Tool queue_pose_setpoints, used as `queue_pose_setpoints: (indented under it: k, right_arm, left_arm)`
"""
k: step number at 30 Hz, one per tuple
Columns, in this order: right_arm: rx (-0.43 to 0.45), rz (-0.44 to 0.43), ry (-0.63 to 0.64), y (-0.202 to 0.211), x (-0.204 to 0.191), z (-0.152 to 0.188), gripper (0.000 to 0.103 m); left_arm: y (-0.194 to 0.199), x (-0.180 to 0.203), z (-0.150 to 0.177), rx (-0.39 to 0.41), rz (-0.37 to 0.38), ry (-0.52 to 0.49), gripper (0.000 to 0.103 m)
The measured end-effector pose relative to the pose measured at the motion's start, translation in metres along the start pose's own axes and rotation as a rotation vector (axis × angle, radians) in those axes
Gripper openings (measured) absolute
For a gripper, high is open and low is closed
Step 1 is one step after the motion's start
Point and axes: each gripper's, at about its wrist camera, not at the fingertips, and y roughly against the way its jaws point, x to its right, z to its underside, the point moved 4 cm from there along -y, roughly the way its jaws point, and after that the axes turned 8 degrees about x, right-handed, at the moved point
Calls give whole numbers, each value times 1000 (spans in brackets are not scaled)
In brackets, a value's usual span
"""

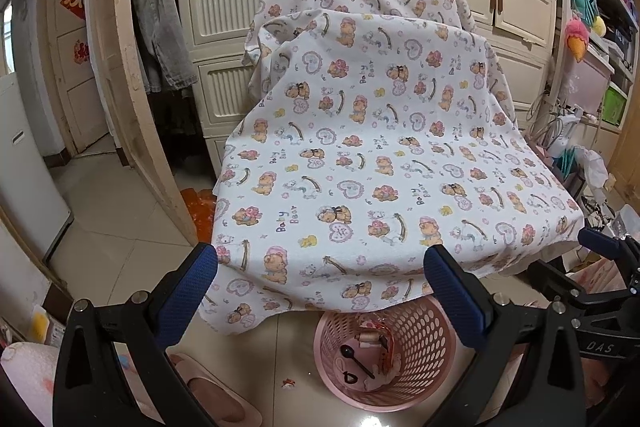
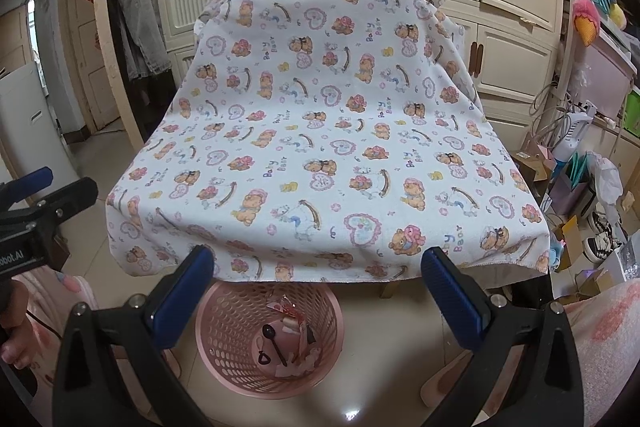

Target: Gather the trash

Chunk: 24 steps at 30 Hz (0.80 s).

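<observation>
Both grippers hang above the floor in front of a bench draped in a bear-print cloth (image 1: 360, 155). The left gripper (image 1: 320, 291) has its blue-padded fingers (image 1: 188, 291) spread wide, nothing between them. The right gripper (image 2: 318, 291) is likewise released – fingers (image 2: 452, 295) well apart and empty.

The pink perforated basket (image 1: 424, 347) stands on the tiled floor just under the near edge of the cloth. In the left wrist view it sits low and between the two fingers, nearer the right one, which overlaps its rim. In the right wrist view the basket (image 2: 224, 331) lies between the fingers too, nearer the left one.

Trash is inside the basket: a black plastic spoon (image 1: 356, 359) lying on crumpled pink and red wrappers (image 1: 376, 331). One small scrap (image 1: 287, 383) lies on the floor tiles left of the basket, apart from it, seen in the left wrist view only.

The bench top shows only cloth. A pink slipper (image 1: 208, 391) is on the floor at near left.
</observation>
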Motion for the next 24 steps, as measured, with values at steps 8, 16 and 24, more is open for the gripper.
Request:
queue_pose_setpoints:
  k: [8, 16, 24]
  right_arm:
    - [5, -5, 11, 1, 0, -1, 103]
    - [8, -10, 22, 1, 0, -2, 103]
    - [-33, 3, 15, -13, 8, -1, 103]
  left_arm:
    - [2, 2, 0, 4, -4, 2, 102]
    - [4, 5, 0, 11, -6, -3, 102]
    - [8, 8, -2, 16, 9, -3, 102]
